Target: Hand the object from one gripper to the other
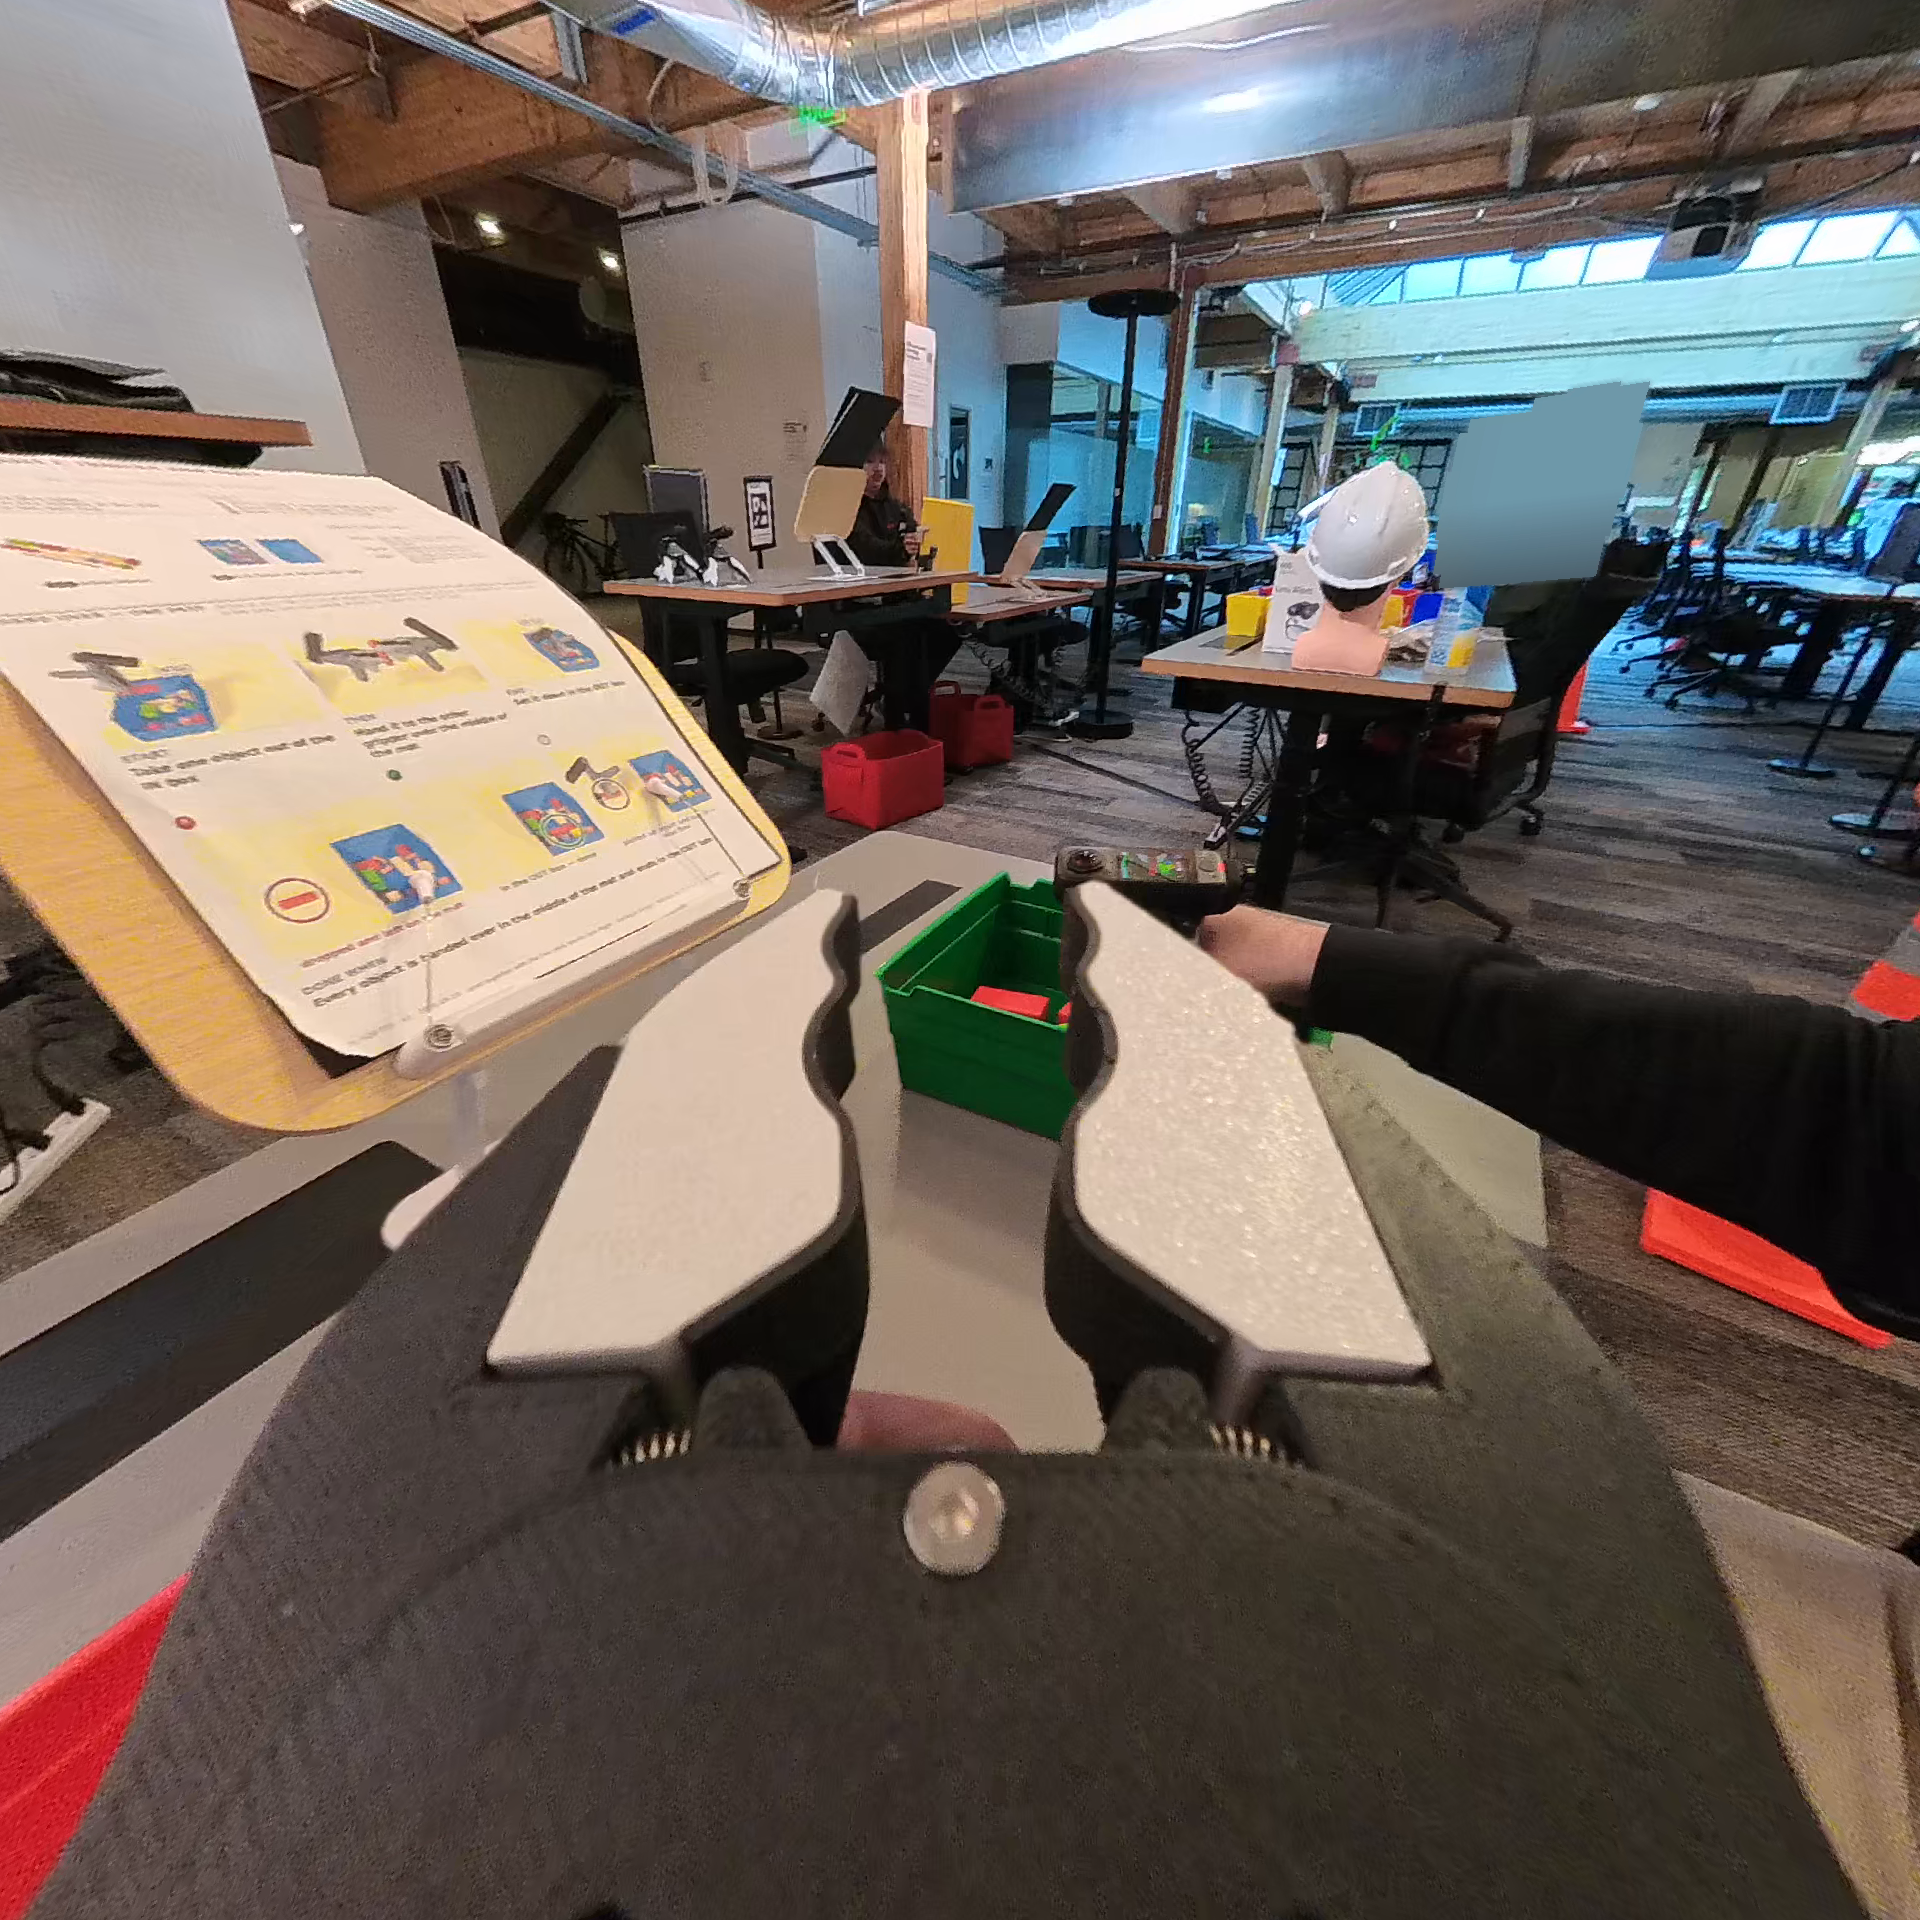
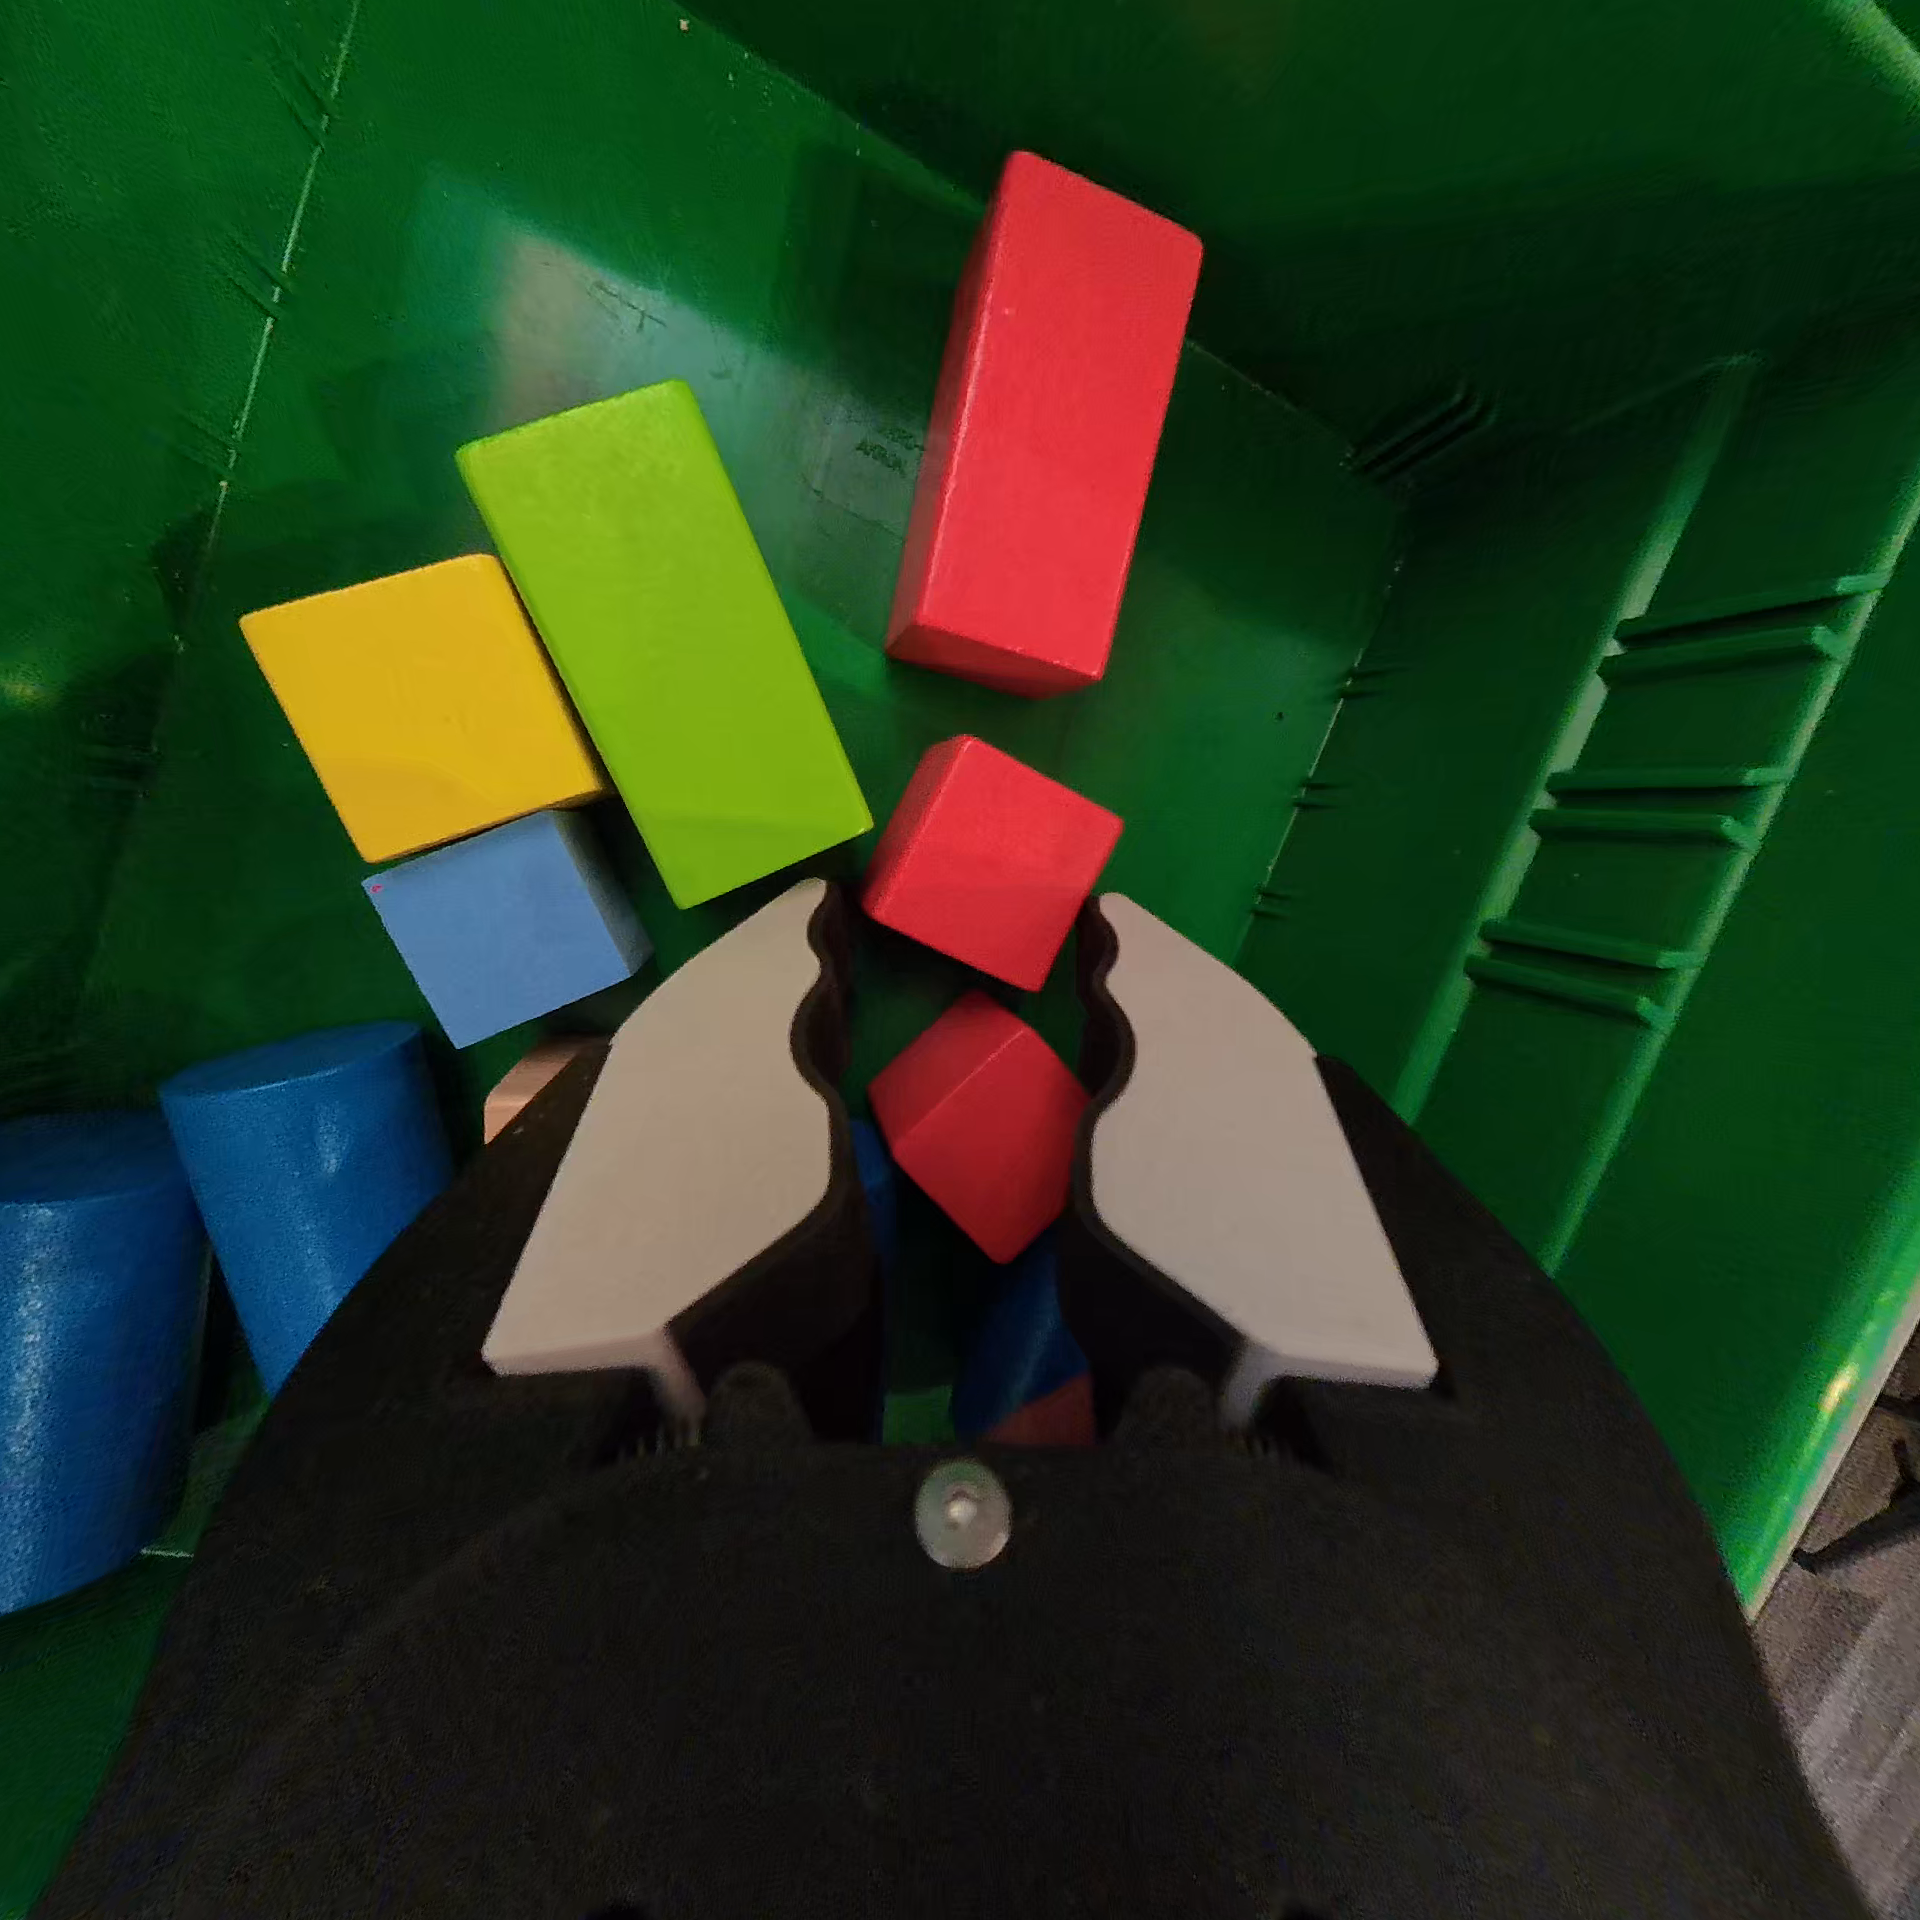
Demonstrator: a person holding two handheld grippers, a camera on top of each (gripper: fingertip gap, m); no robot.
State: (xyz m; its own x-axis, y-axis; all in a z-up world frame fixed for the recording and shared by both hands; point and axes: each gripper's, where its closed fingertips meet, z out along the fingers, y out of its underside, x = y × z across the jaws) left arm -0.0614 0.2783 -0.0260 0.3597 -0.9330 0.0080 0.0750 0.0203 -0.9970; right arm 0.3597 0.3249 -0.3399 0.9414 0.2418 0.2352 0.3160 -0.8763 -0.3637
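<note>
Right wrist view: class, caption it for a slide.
Open gripper reaches into a green bin, above small red blocks.

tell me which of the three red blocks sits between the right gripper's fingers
The small red cube, turned corner-up, nearest the camera. The other red cube lies just past the fingertips, and the long red block lies farther back in the green bin.

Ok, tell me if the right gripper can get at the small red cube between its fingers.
Probably yes: the right gripper is open inside the green bin, fingers either side of the small red cube, nothing between.
</note>
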